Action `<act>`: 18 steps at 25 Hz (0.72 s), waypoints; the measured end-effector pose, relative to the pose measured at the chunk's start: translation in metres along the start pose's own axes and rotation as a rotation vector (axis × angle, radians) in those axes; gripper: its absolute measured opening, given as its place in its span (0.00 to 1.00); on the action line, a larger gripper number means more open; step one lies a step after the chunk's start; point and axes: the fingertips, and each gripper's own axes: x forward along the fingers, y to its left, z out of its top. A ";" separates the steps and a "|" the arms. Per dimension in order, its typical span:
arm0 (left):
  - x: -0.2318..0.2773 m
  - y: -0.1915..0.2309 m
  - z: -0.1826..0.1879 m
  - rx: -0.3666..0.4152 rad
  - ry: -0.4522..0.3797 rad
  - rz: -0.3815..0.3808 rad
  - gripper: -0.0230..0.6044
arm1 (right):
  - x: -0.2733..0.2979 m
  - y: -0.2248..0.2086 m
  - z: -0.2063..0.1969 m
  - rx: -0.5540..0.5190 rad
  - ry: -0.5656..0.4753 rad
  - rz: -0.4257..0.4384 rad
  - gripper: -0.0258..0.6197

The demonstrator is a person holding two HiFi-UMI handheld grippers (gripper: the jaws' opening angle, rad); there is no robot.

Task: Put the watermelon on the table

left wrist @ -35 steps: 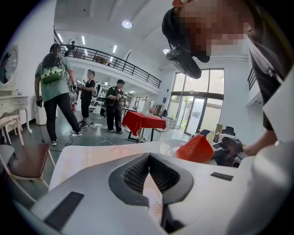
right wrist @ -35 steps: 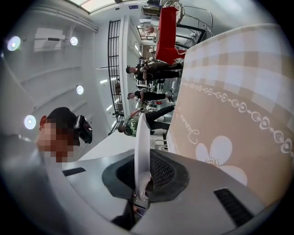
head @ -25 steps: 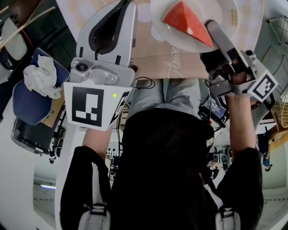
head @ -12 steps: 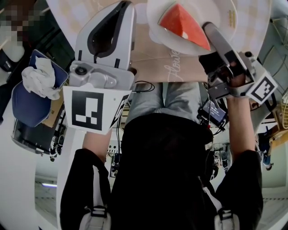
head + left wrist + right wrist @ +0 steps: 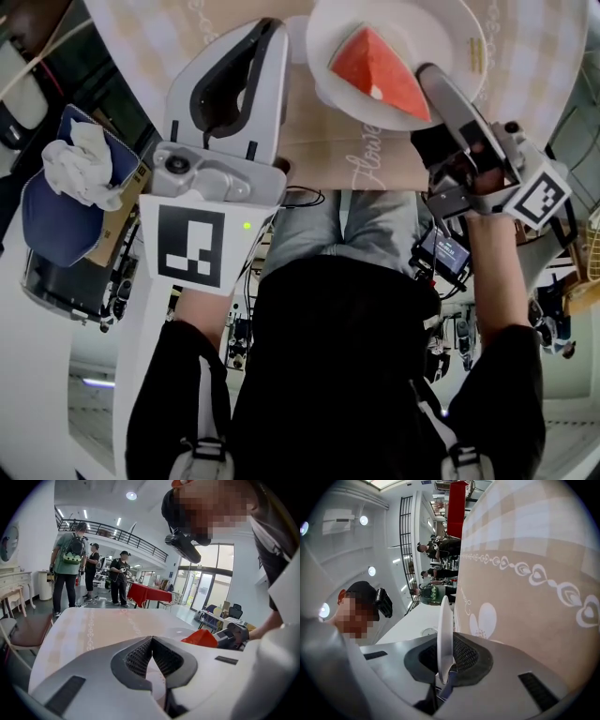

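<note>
The watermelon (image 5: 377, 64), a red wedge-shaped slice, lies on a white plate (image 5: 461, 30) at the top of the head view, over the table (image 5: 319, 131), which is covered with a beige cloth bearing white check and flower patterns. Whether the plate rests on the cloth or hangs just above it cannot be told. The right gripper (image 5: 429, 80) is clamped on the near rim of the plate, just beside the slice. In the right gripper view the plate (image 5: 444, 620) stands edge-on between the ribbed pads, both jaws pressed against it, with the patterned cloth (image 5: 525, 573) filling the right of that view. The left gripper (image 5: 267, 33) sits to the left of the plate, apart from it, over the cloth. In its own view the left gripper (image 5: 152, 638) has its jaws closed tip to tip with nothing between them, and the red slice (image 5: 201, 638) shows beyond to the right, on the pale tabletop (image 5: 103, 625). To the far left of the head view, off the table, a blue bag (image 5: 52, 211) holds a crumpled white cloth (image 5: 80, 161). People (image 5: 70, 559) stand in the hall behind.
</note>
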 end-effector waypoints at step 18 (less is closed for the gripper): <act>-0.003 0.002 -0.020 -0.012 0.025 0.000 0.05 | 0.011 -0.036 -0.027 0.062 0.010 -0.084 0.08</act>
